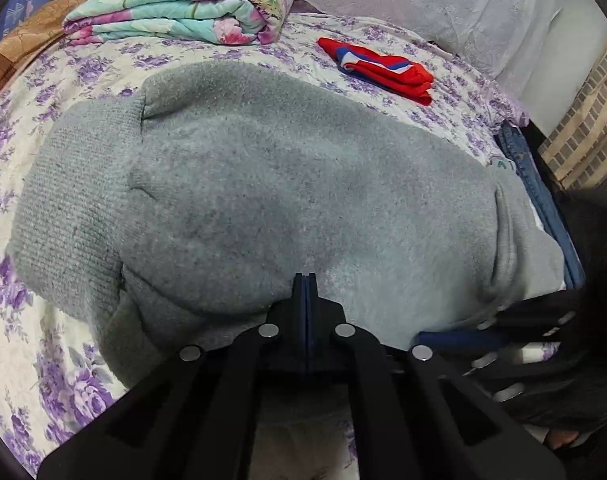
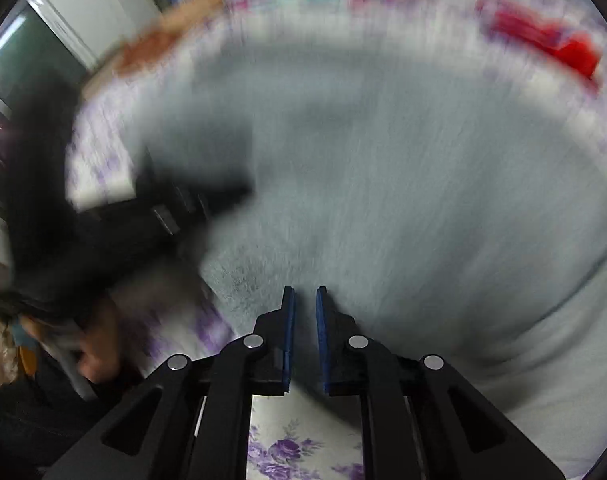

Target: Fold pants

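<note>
Grey fleece pants [image 1: 263,180] lie spread across the floral bedsheet [image 1: 43,340], with the ribbed cuff at the left. My left gripper [image 1: 305,278] stands over their near edge with its blue pads pressed flat together and no cloth showing between them. In the blurred right wrist view the pants [image 2: 383,200] fill the frame. My right gripper [image 2: 304,290] straddles their near edge, its pads a narrow gap apart with grey cloth between them. One of its blue fingers [image 1: 455,338] shows at the pants' right edge. The left gripper [image 2: 207,196] is a dark blur at the left.
A folded flowered quilt [image 1: 183,12] lies at the back of the bed and a folded red garment [image 1: 379,68] at the back right. Blue jeans [image 1: 535,184] lie along the bed's right edge. A person's gloved hand [image 1: 563,436] holds the right gripper.
</note>
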`<move>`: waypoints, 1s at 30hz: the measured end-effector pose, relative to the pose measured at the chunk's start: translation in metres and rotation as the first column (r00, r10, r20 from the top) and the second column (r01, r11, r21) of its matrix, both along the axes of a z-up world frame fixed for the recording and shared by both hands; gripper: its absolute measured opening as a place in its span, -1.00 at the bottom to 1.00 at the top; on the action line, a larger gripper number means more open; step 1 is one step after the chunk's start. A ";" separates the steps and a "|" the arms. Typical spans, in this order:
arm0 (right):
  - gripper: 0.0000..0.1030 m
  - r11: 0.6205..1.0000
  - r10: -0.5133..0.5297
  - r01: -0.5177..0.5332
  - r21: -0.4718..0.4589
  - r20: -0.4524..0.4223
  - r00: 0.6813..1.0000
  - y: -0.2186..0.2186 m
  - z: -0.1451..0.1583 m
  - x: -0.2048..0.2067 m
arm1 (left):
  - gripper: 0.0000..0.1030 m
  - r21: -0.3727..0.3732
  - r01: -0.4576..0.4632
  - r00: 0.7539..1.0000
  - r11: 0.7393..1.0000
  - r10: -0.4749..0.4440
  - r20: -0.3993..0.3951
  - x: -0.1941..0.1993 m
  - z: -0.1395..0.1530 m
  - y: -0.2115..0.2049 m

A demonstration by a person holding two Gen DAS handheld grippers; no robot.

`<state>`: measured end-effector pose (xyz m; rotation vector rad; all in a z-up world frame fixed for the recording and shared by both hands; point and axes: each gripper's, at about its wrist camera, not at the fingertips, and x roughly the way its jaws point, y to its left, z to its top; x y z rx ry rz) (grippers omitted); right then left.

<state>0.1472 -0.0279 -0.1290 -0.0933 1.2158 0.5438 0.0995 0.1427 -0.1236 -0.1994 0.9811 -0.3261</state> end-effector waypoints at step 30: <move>-0.03 0.466 -0.859 0.706 -0.533 -0.081 0.506 -0.284 -0.009 0.213 | -0.97 -0.102 0.045 0.999 0.994 -0.043 0.027 0.002 -0.005 0.013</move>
